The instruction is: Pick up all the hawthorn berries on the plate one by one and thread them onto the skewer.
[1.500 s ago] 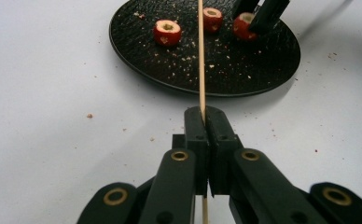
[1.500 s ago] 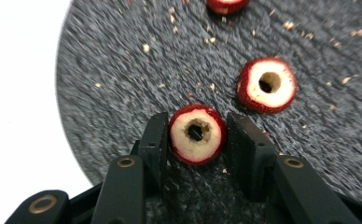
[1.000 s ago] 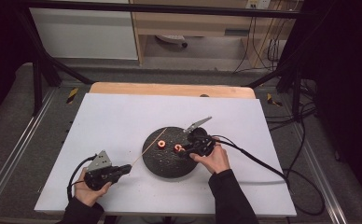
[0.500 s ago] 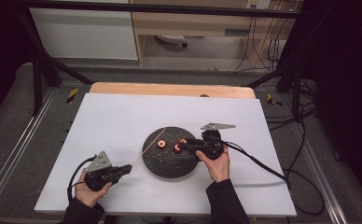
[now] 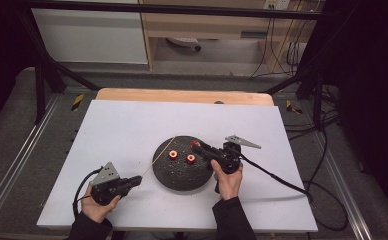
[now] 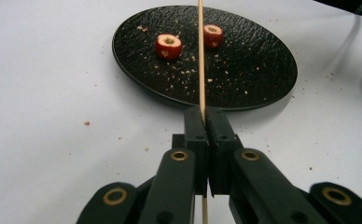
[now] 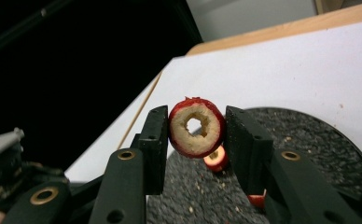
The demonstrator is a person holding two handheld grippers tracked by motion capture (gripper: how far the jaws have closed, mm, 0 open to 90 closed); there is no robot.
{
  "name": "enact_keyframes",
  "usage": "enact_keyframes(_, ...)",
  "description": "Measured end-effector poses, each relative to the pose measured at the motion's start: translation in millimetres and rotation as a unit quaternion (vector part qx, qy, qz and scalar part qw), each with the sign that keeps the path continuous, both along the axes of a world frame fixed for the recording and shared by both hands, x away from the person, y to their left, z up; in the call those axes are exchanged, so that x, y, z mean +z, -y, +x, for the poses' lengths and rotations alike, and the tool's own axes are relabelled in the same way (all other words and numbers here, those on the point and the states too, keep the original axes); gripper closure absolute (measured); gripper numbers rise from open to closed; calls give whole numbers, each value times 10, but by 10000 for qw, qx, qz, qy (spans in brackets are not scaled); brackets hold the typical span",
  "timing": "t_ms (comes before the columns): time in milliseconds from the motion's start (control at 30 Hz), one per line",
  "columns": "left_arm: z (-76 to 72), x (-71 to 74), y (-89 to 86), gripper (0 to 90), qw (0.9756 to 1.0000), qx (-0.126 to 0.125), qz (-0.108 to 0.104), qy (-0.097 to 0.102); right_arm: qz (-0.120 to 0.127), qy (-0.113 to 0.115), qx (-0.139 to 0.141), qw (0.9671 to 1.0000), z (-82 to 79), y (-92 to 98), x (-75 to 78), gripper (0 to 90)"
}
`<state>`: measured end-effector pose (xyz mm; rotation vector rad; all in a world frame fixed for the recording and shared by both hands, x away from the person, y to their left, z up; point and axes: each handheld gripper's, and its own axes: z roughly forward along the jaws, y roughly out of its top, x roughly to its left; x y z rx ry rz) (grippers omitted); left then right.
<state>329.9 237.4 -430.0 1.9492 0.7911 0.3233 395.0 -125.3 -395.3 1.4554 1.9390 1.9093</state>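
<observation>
A black round plate [image 5: 182,175] lies at the table's middle with two red cored fruit rings [image 5: 172,154] on it. My left gripper [image 5: 137,181] rests at the plate's lower left, shut on a thin wooden skewer [image 5: 158,158] that slants up over the plate's left edge. In the left gripper view the skewer [image 6: 201,56] runs from the closed jaws [image 6: 206,112] across the plate [image 6: 254,70], between the two rings [image 6: 168,45]. My right gripper [image 5: 198,145] points left above the plate's right side, shut on a third red ring [image 7: 197,127] whose hole faces the camera.
The white table top [image 5: 132,125] has free room all round the plate, with a wooden strip [image 5: 182,95] along its far edge. Crumbs dot the plate [image 7: 309,140]. A cable [image 5: 277,177] trails right from the right gripper. Metal frame rails stand beyond the table.
The right hand has shifted slightly right and turned, so its grey top plate now points right and the jaws point left with the ring. The left hand and skewer have stayed put.
</observation>
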Motion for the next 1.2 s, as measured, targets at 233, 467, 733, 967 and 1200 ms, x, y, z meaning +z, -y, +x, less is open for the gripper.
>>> enact_keyframes(233, -14, 6, 19, 883, 10000, 5, -22, 35, 429, 207, -336, 9983, -5, -32, -24, 614)
enact_keyframes(467, -24, 25, 58, 883, 9999, 24, -84, 52, 784, 315, -542, 9950, 14, -65, -32, 615)
enact_keyframes(733, -48, 55, 147, 883, 9998, 38, -183, 110, 1134, 437, -784, 9895, 65, -73, -20, 616)
enact_keyframes(967, -71, 62, 239, 883, 9997, 63, -201, 130, 1451, 488, -925, 9839, 99, -79, -13, 616)
enact_keyframes(1200, -86, 88, 353, 883, 9997, 16, -210, 140, 1724, 554, -1003, 9783, 111, -66, 16, 616)
